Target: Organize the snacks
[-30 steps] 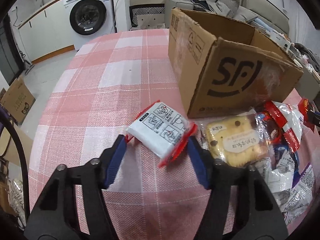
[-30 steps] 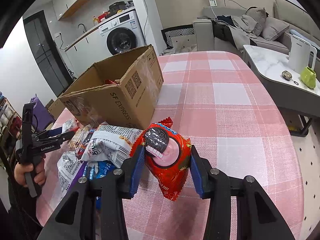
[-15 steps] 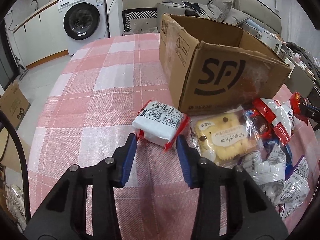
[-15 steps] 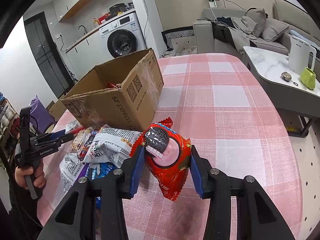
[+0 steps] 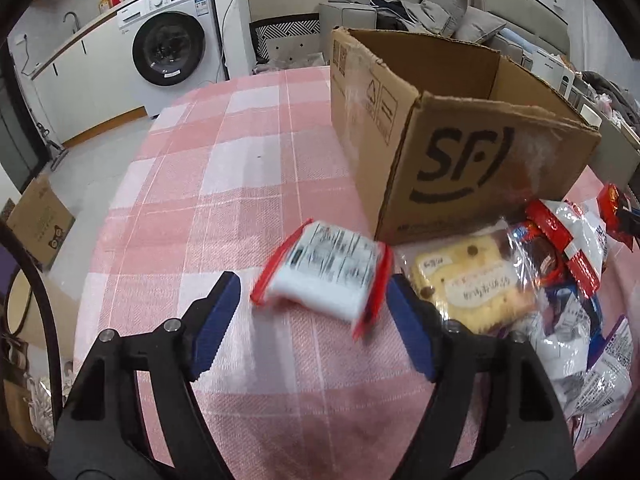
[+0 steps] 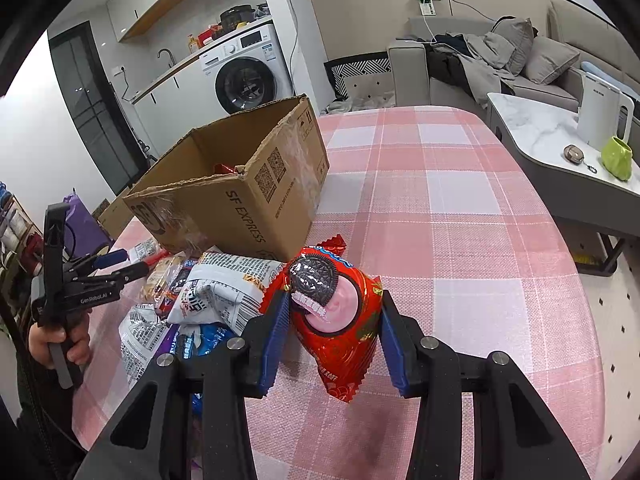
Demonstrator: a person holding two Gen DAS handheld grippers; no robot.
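A white snack packet with red ends (image 5: 324,276) lies blurred between the fingers of my left gripper (image 5: 312,284), whose jaws are opening. The left pad (image 5: 218,312) stands clear of it, and the right pad is close to its red edge. My right gripper (image 6: 334,300) is shut on a red Oreo packet (image 6: 340,320), held up over the checked tablecloth. An open SF cardboard box (image 5: 460,132) stands just behind the packets, with a red wrapper showing inside (image 6: 224,168). The right wrist view shows the left gripper (image 6: 120,264) held in a hand (image 6: 60,340).
A pile of snack packets (image 5: 568,288) lies right of the left gripper, with a yellow cake packet (image 5: 472,284) nearest. The pink checked tablecloth (image 6: 440,220) stretches away beside the box. Off the table stand a side table with a green cup (image 6: 618,158), a sofa and a washing machine (image 5: 168,44).
The left gripper closed in around the white packet, then spread its jaws again; the packet now shows its printed label side and is blurred. The right gripper and Oreo packet stayed put.
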